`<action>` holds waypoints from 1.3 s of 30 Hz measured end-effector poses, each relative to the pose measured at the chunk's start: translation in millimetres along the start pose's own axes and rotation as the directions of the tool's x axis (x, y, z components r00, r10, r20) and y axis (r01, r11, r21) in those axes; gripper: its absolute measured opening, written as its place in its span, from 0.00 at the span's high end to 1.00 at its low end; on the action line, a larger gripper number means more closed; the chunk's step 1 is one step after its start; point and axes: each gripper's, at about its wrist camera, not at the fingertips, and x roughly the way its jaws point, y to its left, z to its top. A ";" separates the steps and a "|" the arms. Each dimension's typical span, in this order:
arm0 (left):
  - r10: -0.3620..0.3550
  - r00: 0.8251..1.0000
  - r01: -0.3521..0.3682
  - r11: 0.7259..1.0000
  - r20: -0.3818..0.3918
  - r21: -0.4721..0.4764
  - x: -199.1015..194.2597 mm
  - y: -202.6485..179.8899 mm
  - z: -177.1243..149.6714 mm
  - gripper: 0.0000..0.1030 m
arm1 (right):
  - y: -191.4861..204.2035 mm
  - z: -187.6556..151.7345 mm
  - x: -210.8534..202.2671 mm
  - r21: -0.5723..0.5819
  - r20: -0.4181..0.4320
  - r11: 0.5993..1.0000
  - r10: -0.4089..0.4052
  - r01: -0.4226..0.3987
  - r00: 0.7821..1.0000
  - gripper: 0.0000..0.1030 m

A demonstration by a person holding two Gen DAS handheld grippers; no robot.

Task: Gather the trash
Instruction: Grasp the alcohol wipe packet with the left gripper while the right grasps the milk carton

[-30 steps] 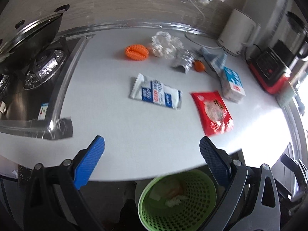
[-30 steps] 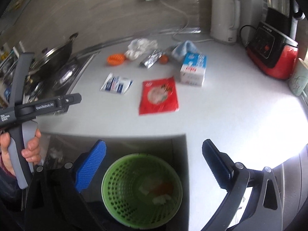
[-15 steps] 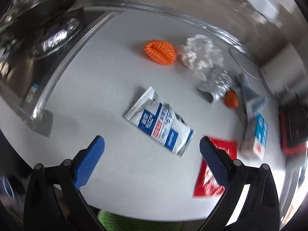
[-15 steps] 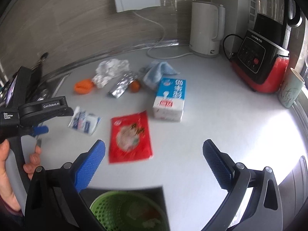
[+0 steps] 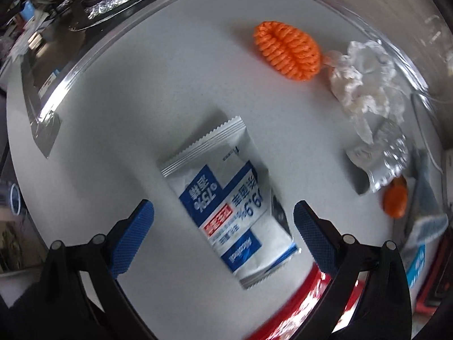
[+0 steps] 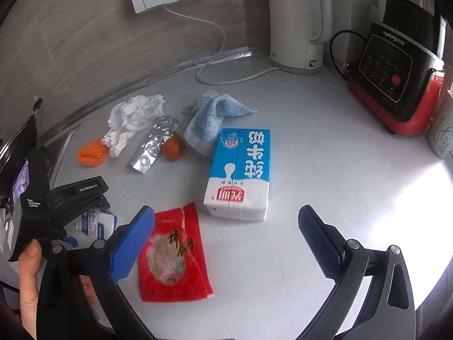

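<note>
A blue-and-white wipes packet [image 5: 229, 201] lies flat on the white counter [image 5: 147, 90]; my open left gripper [image 5: 223, 235] hovers just over it, fingers on either side. My open, empty right gripper [image 6: 226, 240] hangs above the counter near a red snack wrapper [image 6: 172, 257] and a blue-and-white milk carton [image 6: 240, 175]. Beyond lie an orange knitted scrubber [image 5: 287, 51], crumpled white tissue [image 5: 365, 76], a foil blister pack [image 5: 382, 153] and a small orange fruit [image 5: 395, 199]. The right wrist view shows the left gripper's body [image 6: 53, 206] hiding most of the packet [image 6: 97, 222].
A blue towel [image 6: 209, 119], a white kettle [image 6: 297, 22] with its cord, a red-and-black appliance [image 6: 396, 65] and a cup [image 6: 441, 130] stand at the back and right. The stove [image 5: 42, 65] lies to the left.
Both grippers moved forward from above the green basket over the counter. The left one has closed in on the wipes packet; the basket has left both views.
</note>
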 end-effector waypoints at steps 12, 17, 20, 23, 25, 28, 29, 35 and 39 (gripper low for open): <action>0.051 0.997 -0.048 0.998 0.057 -0.041 -1.3 -26.0 -5.9 0.28 | -16.3 15.2 27.1 0.052 -0.024 0.998 -0.028 0.029 0.999 0.02; 0.016 0.997 -0.017 1.000 0.072 0.009 -13.1 -33.1 -10.5 0.51 | -15.8 20.2 43.8 0.061 -0.041 0.997 -0.047 0.050 0.998 0.02; -0.017 0.997 0.013 0.998 0.077 0.058 -15.7 -28.9 -6.3 0.62 | -14.3 23.2 51.5 0.063 -0.047 0.996 -0.062 0.065 0.997 0.02; -0.048 0.995 0.037 0.991 0.084 0.127 -16.4 -27.6 2.3 0.71 | -10.8 25.9 60.2 0.064 -0.054 0.994 -0.084 0.087 0.995 0.02; -0.087 0.993 0.072 0.982 0.080 0.176 -16.9 -26.9 4.3 0.74 | -7.6 27.4 66.1 0.053 -0.060 0.993 -0.107 0.110 0.992 0.02; -0.150 0.986 0.131 0.965 0.071 0.226 -18.6 -16.2 3.9 0.78 | -3.9 27.2 73.5 0.041 -0.069 0.990 -0.132 0.135 0.989 0.02; -0.178 0.982 0.158 0.956 0.064 0.247 -17.1 -12.4 5.9 0.79 | -2.8 27.2 75.8 0.038 -0.070 0.989 -0.137 0.140 0.988 0.02; -0.276 0.959 0.234 0.902 0.068 0.363 -13.9 5.8 14.5 0.80 | 4.3 23.3 87.3 0.020 -0.071 0.986 -0.165 0.167 0.984 0.02; -0.341 0.936 0.270 0.851 0.084 0.450 -18.2 18.1 16.8 0.81 | 7.5 20.4 92.7 0.012 -0.067 0.985 -0.173 0.174 0.983 0.11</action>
